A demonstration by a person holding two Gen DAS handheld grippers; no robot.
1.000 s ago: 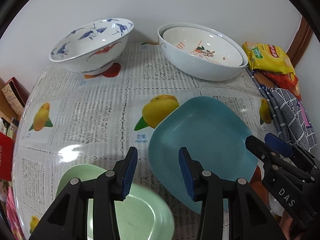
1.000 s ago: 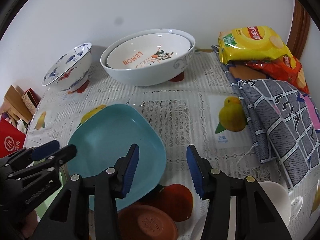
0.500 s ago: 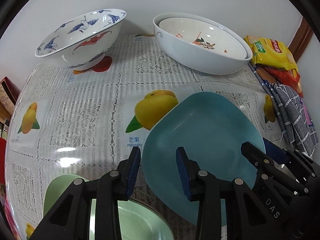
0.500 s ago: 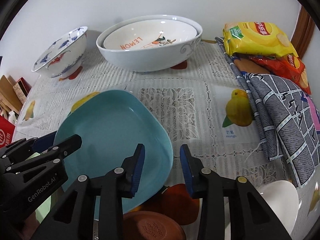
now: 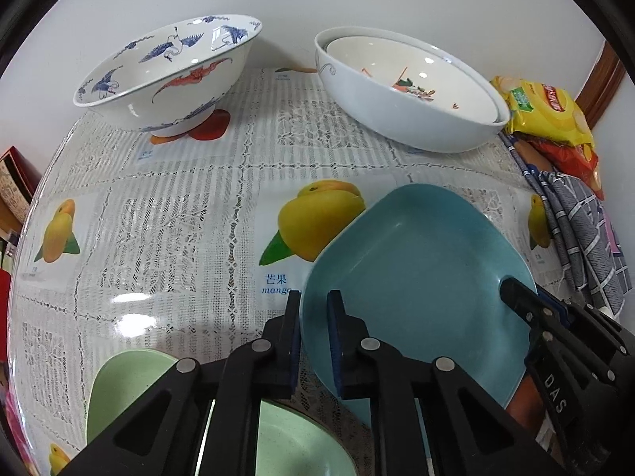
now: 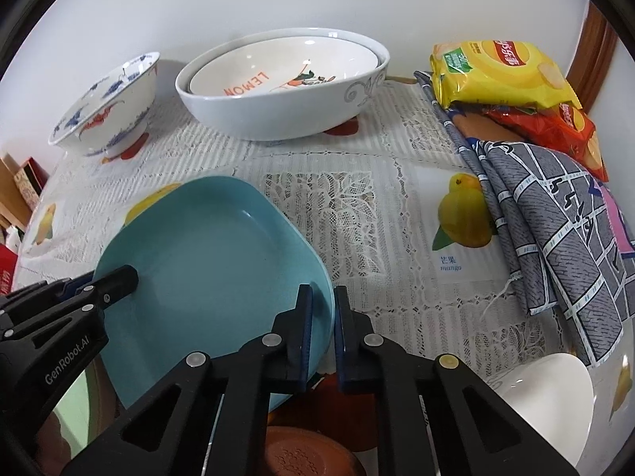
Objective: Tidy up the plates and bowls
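A teal square plate [image 5: 412, 281] [image 6: 206, 261] lies on the lace tablecloth between both grippers. My left gripper [image 5: 314, 317] is closing down on the plate's left rim, blue pads pressing it from both sides. My right gripper [image 6: 322, 309] is closing on the opposite rim in the same way. Each gripper shows in the other's view: the right gripper [image 5: 520, 293] at the plate's right edge, the left gripper [image 6: 123, 277] at its left edge. A pale green plate [image 5: 131, 388] lies under the left gripper.
At the back stand a blue-and-white crane bowl [image 5: 166, 75] [image 6: 107, 111] and two nested white bowls [image 5: 408, 91] [image 6: 281, 83]. Snack bags [image 6: 500, 75] and a checked cloth [image 6: 555, 214] fill the right side. A brown dish [image 6: 305, 452] and a white bowl [image 6: 547, 404] sit near the front.
Both grippers' jaws went from wide apart to pinched on the teal plate's opposite rims. Both views have edged closer to the plate.
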